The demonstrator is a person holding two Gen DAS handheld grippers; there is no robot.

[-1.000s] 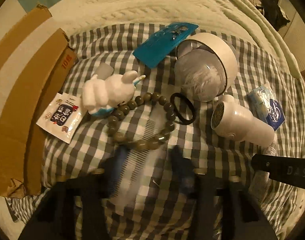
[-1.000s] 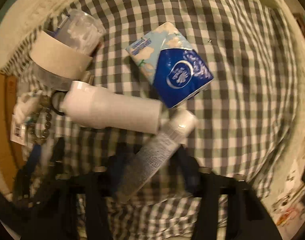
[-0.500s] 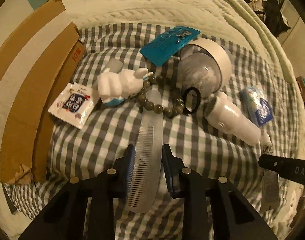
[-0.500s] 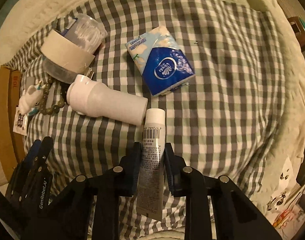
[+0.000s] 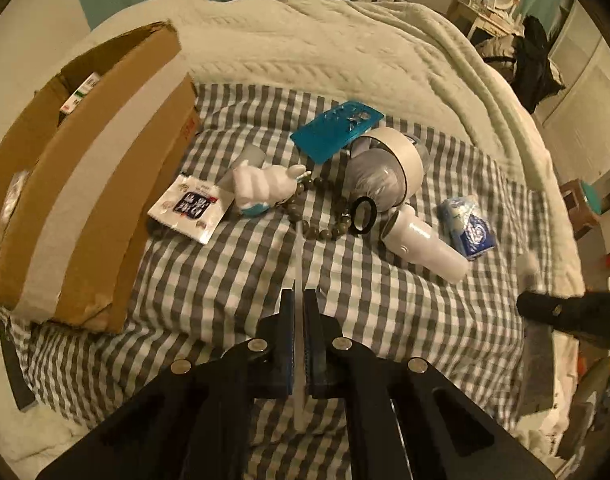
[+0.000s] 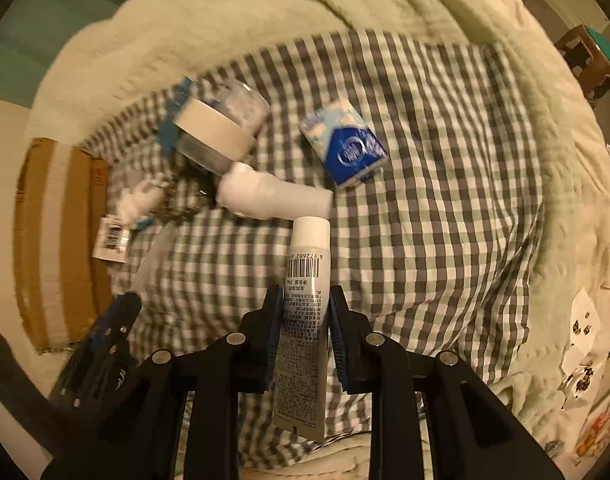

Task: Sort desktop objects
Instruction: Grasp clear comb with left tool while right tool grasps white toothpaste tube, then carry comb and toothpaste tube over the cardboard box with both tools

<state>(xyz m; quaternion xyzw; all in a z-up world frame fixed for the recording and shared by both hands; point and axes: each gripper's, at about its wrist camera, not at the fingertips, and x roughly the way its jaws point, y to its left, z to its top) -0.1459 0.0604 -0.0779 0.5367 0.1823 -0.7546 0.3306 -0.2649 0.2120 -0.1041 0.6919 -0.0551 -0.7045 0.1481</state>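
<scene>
My left gripper [image 5: 300,300] is shut on a clear comb [image 5: 298,256], held edge-on above the checked cloth [image 5: 225,280]. My right gripper [image 6: 305,300] is shut on a white tube [image 6: 307,280] with a barcode, lifted off the cloth. On the cloth lie a white toy figure [image 5: 265,190], a bead bracelet [image 5: 325,226], a black hair tie [image 5: 363,220], a snack packet [image 5: 189,208], a blue card [image 5: 337,130], a tape roll around a clear jar [image 5: 389,168], a white lint shaver [image 5: 423,246] and a blue tissue pack [image 5: 469,228].
An open cardboard box [image 5: 77,184] stands at the left edge of the cloth. A cream quilt [image 5: 325,48] surrounds the cloth. Bedroom furniture and clothes sit at the far right. The right gripper shows in the left wrist view [image 5: 573,316].
Both grippers have lifted and pulled back with their loads. The comb has turned from flat to edge-on. The cardboard box has come more into the left view.
</scene>
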